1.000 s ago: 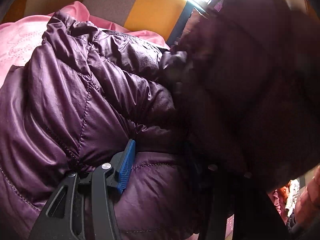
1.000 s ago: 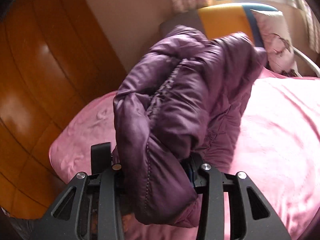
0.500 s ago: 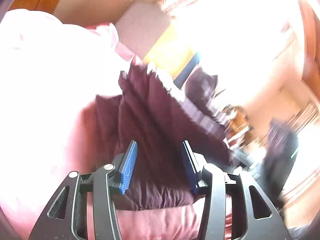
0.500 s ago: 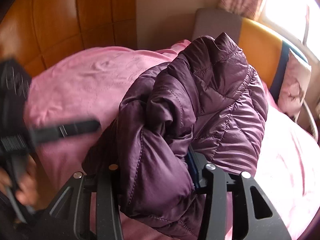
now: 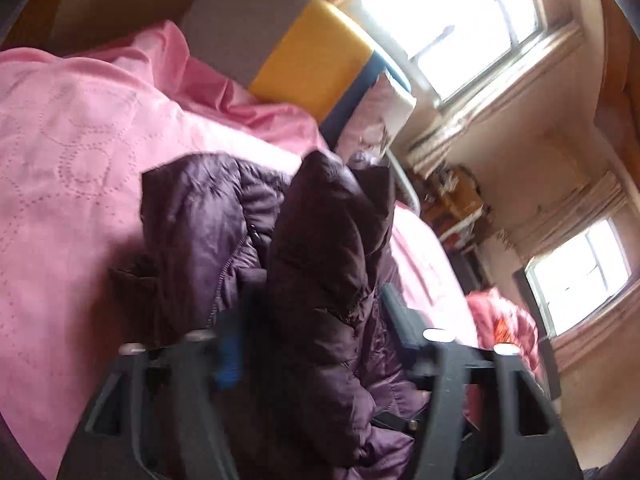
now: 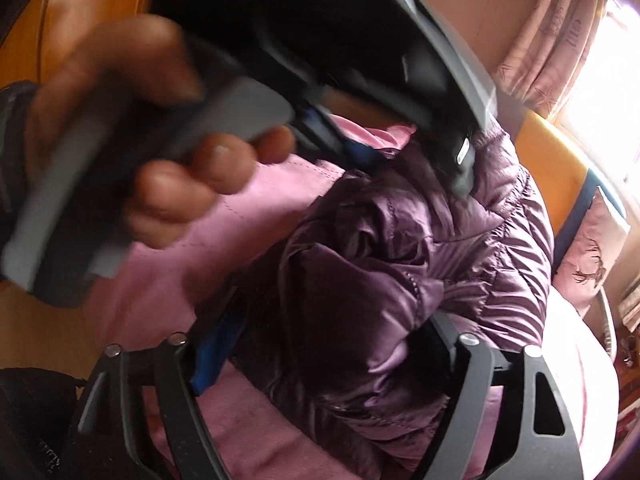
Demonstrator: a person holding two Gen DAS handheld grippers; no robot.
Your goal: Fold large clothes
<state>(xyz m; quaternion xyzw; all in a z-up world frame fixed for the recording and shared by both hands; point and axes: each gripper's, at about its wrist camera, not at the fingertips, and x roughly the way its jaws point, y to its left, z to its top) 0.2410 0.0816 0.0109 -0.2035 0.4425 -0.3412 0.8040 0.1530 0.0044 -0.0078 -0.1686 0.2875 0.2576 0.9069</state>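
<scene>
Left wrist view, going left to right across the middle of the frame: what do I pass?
Pink bedspread → purple puffer jacket → white bed rail → cluttered shelf → lower window.

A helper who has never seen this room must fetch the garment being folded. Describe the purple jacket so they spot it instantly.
Find the bed under the pink bedspread, with a grey and yellow headboard below the bright window. Bunched on that bedspread lies the purple jacket. It is the only dark, shiny, quilted puffer there; everything around it is flat pale pink cloth.
</scene>
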